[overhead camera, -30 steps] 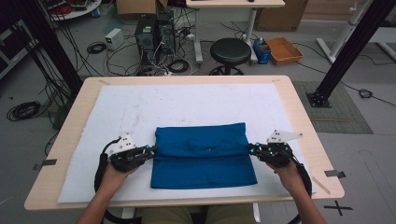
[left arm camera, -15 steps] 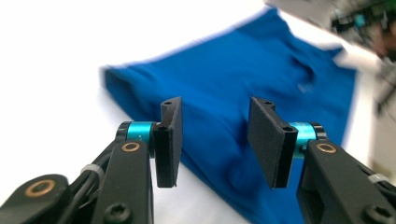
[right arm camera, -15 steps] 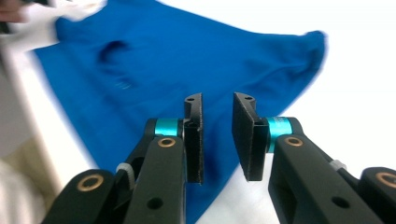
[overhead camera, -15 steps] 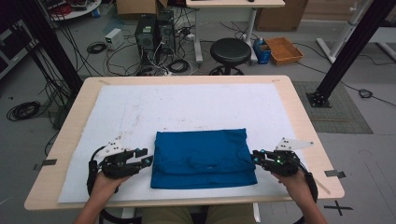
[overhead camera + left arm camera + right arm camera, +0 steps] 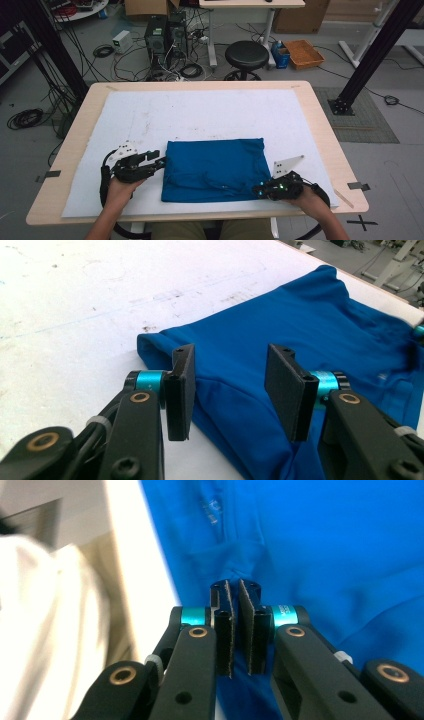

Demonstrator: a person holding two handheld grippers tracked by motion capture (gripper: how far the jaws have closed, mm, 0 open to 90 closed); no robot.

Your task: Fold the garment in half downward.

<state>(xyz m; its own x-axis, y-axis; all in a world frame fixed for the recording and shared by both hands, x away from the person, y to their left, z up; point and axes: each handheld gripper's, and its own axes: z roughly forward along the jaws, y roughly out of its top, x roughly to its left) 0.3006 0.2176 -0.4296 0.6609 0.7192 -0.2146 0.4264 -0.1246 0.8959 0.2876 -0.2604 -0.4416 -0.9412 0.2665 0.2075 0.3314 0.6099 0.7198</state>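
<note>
Plainly the blue cloth (image 5: 214, 169) is soft and limp; left claw (image 5: 232, 390) gapes at its edge, right claw (image 5: 234, 630) pinches a near-corner fold; grip hems.

Past my table (image 5: 320, 125) the grey floor (image 5: 395, 140) holds a black stool (image 5: 246, 54), computer towers (image 5: 164, 36), loose cables (image 5: 102, 50) and an orange tray (image 5: 303, 53); black posts (image 5: 372, 50) stand either side.
</note>
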